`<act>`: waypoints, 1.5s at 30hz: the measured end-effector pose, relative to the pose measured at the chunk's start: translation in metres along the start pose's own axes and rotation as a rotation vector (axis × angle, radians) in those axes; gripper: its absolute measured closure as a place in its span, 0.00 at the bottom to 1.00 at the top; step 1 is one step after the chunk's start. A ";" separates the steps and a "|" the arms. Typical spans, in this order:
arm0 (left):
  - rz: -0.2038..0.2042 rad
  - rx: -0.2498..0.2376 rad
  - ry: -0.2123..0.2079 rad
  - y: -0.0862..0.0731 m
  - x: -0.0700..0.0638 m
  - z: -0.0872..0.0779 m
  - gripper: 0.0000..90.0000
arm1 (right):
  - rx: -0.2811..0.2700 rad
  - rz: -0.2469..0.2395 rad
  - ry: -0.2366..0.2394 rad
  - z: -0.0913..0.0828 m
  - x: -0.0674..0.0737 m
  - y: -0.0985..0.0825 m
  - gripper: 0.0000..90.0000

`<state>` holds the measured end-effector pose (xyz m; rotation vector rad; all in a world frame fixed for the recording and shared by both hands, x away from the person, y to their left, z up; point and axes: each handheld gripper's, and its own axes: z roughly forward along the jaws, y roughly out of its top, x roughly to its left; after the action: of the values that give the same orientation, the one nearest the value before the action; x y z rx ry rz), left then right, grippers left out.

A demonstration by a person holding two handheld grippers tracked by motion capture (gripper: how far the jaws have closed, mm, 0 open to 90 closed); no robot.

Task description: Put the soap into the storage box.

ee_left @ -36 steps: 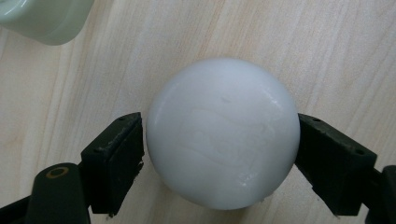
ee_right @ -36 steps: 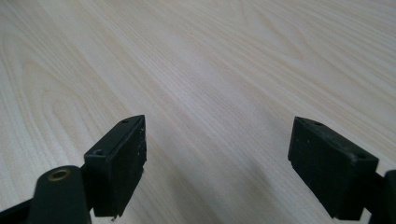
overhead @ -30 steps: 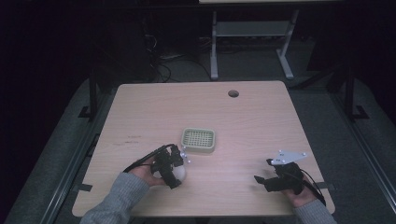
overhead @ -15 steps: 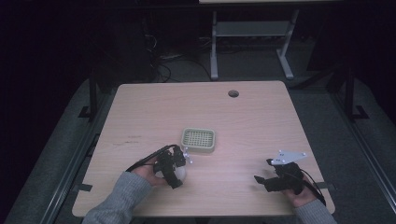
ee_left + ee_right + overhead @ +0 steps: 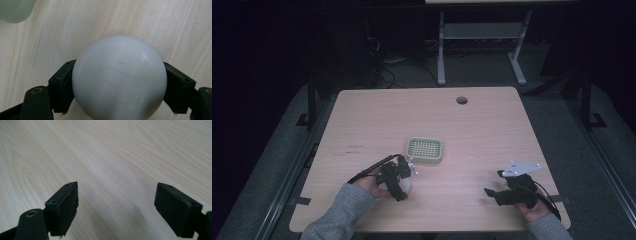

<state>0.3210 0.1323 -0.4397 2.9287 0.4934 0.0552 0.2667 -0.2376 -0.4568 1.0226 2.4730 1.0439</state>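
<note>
Near the table's front edge, left gripper pinches white ball; right gripper spread wide.

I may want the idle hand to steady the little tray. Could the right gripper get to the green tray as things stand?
Probably yes. The right gripper is open and holds nothing, and bare table lies between it and the green tray. The left gripper, shut on the white ball, sits off that path.
</note>
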 end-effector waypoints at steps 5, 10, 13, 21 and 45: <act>-0.006 0.003 0.001 0.000 0.000 0.000 0.25 | -0.001 -0.002 -0.001 0.000 0.000 0.000 0.21; -0.007 0.004 0.012 0.000 -0.001 0.000 0.26 | -0.002 -0.003 -0.001 0.000 0.000 0.000 0.21; -0.007 0.005 0.014 0.000 -0.001 -0.001 0.26 | -0.004 -0.003 0.000 0.000 0.000 0.000 0.21; -0.015 -0.007 0.015 -0.002 0.000 -0.004 0.26 | -0.006 -0.002 0.002 0.000 0.000 0.000 0.21; -0.005 -0.007 0.018 0.003 0.006 -0.020 0.26 | -0.020 0.009 0.007 -0.003 -0.001 0.000 0.21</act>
<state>0.3264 0.1346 -0.4191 2.9224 0.5028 0.0820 0.2662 -0.2398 -0.4547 1.0271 2.4607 1.0752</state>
